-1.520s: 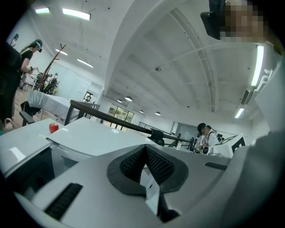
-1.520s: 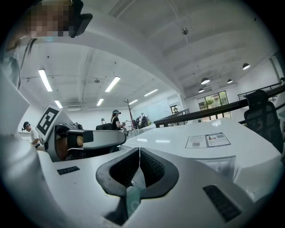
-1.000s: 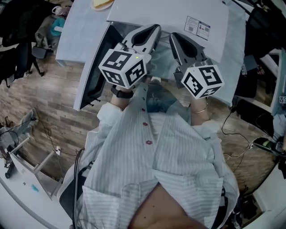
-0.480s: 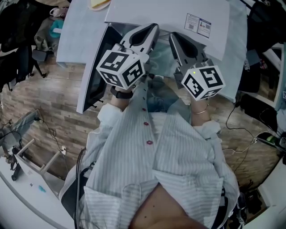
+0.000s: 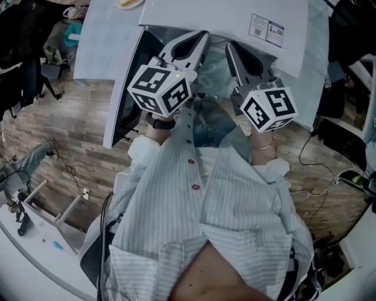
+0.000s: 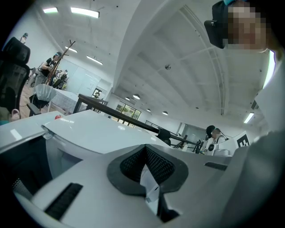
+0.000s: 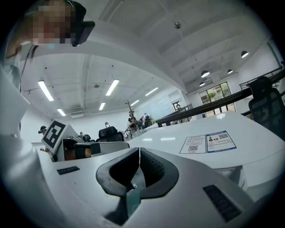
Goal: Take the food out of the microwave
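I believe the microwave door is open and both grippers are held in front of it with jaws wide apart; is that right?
Not quite: both gripper views show the jaws of the left gripper and right gripper shut, not wide apart. The rest holds: the microwave door is open, with both grippers in front of it.

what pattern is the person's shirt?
The shirt has fine pale stripes, light grey on white. It shows best in the head view.

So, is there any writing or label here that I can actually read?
Stickers on the microwave: print and square codes, too small to read.
Marker cubes: black-and-white patterns only, no words.
Nothing else bears text.
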